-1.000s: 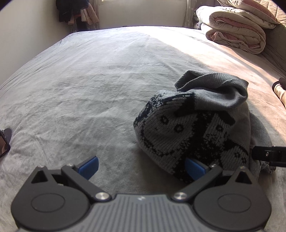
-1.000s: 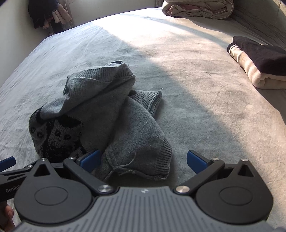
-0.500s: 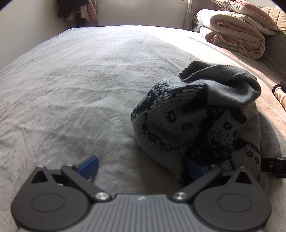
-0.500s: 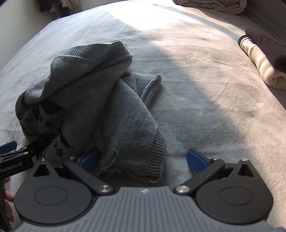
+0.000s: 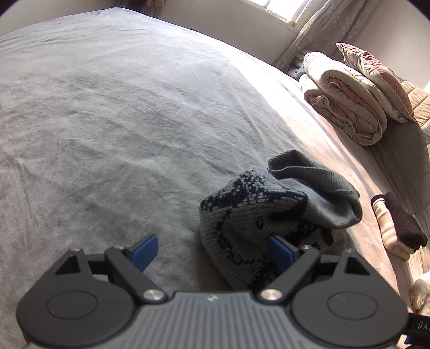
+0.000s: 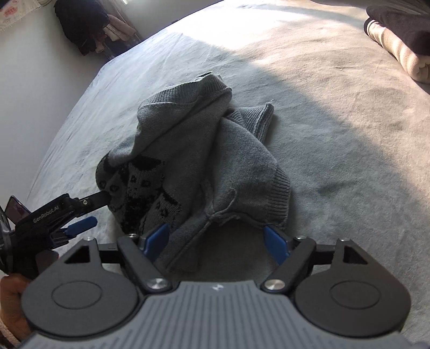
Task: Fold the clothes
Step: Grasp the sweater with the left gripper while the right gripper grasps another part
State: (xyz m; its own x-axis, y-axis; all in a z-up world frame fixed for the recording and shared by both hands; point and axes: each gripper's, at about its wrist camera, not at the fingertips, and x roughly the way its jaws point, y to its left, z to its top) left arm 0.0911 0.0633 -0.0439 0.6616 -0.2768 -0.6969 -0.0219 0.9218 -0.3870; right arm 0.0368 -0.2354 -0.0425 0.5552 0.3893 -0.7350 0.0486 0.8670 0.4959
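A grey knit sweater with a dark pattern (image 6: pixel 204 161) lies crumpled on the grey bed (image 6: pixel 349 139). In the left wrist view the sweater (image 5: pixel 268 214) sits at the lower right. My left gripper (image 5: pixel 212 252) is open; its right finger pushes into the sweater's patterned edge, its left finger is over bare sheet. It also shows in the right wrist view (image 6: pixel 91 212) at the sweater's left side. My right gripper (image 6: pixel 217 241) is open, its jaws straddling the sweater's ribbed hem at the near edge.
A folded pink and beige duvet (image 5: pixel 349 107) lies at the bed's far right. A folded dark and cream garment (image 5: pixel 397 228) lies right of the sweater, also in the right wrist view (image 6: pixel 397 37). Dark clothes (image 6: pixel 83 24) hang by the far wall.
Both grippers have moved in to the sweater. The left one has tilted and its right finger is now in the patterned edge; the right one now straddles the ribbed hem.
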